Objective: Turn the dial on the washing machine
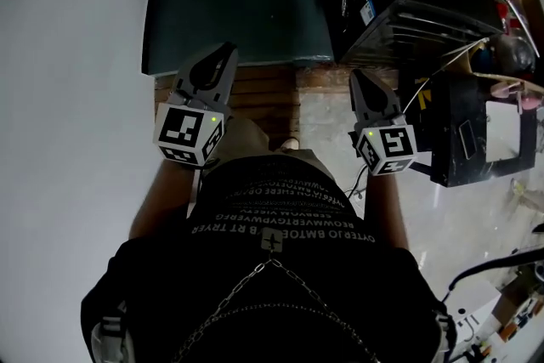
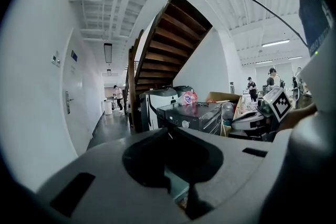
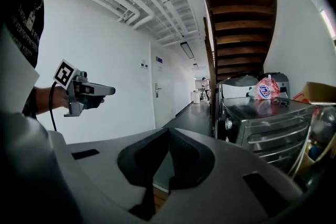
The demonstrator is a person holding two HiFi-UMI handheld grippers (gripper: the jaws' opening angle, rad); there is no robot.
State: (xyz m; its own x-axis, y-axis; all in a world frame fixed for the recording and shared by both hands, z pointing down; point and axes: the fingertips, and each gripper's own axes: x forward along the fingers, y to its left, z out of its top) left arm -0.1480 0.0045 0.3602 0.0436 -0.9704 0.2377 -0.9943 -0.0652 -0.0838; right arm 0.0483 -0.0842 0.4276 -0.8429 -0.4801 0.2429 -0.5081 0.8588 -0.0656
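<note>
The washing machine (image 3: 262,118) is a dark grey box ahead and to the right, under the wooden stairs. Its round silver dial (image 3: 228,124) sits on the front's upper left corner, and the dial (image 2: 185,124) also shows in the left gripper view. My left gripper (image 1: 225,55) and right gripper (image 1: 357,76) are held side by side in front of the person's body, well short of the machine (image 1: 399,4). Both point roughly level. The left gripper's (image 2: 169,131) jaws meet with nothing between them. The right gripper's (image 3: 169,131) jaws also meet, empty.
A white wall (image 1: 68,98) runs along the left, with a door (image 3: 157,93) down the corridor. A bag (image 3: 266,89) lies on the machine's top. A black crate (image 1: 476,132), cables and boxes crowd the right. People stand far down the corridor (image 2: 117,97).
</note>
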